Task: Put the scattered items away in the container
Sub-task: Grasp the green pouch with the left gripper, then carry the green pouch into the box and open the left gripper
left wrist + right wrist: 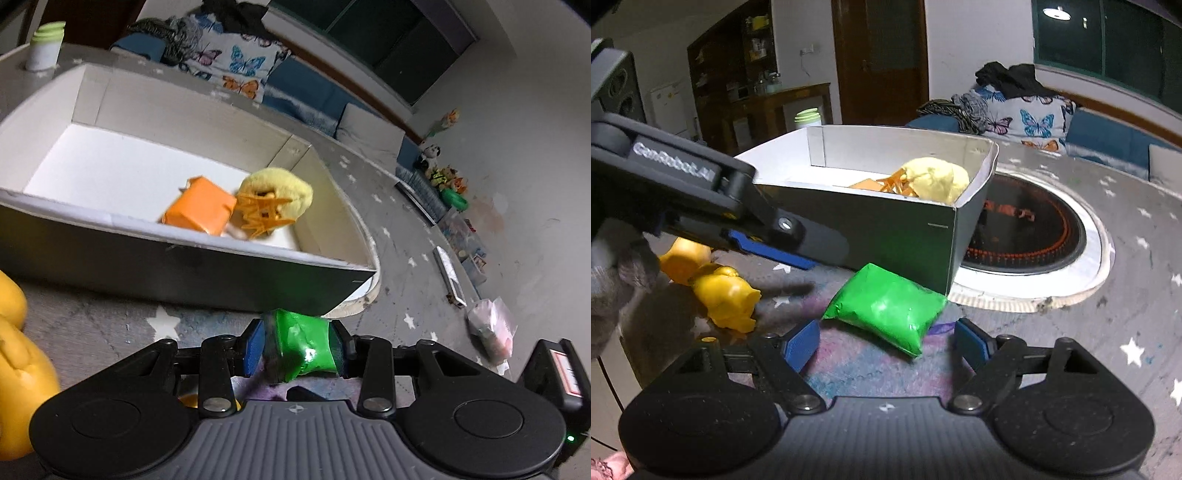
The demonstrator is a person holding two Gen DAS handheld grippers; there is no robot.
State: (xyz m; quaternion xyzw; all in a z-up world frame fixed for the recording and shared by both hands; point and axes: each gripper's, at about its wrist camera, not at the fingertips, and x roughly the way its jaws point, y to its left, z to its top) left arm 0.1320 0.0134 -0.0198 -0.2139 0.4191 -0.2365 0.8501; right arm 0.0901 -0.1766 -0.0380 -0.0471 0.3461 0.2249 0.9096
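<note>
Item: green packet (886,304), a glossy pillow-shaped pouch lying flat on the star-patterned rug (1108,280), just beside the near corner of the box (886,229).
Axis: in the right wrist view its long side runs from far left to near right, roughly along the box's dark near wall.
Right gripper (886,343): low and level over the rug, jaws spread wide, nothing held; the packet lies just ahead, between its 2 blue pads (801,343).
Left gripper (297,349): reaches in from the left, slanting down toward the rug. Its jaws are drawn in to about the packet's (301,343) width. In its own view the packet fills the gap. In the right wrist view its finger ends left of the packet, so whether it grips cannot be told.
Box contents: orange carton (199,210), yellow plush (280,188), both at the right end.
Loose on rug: 2 yellow toy figures (726,299), left of the packet.
</note>
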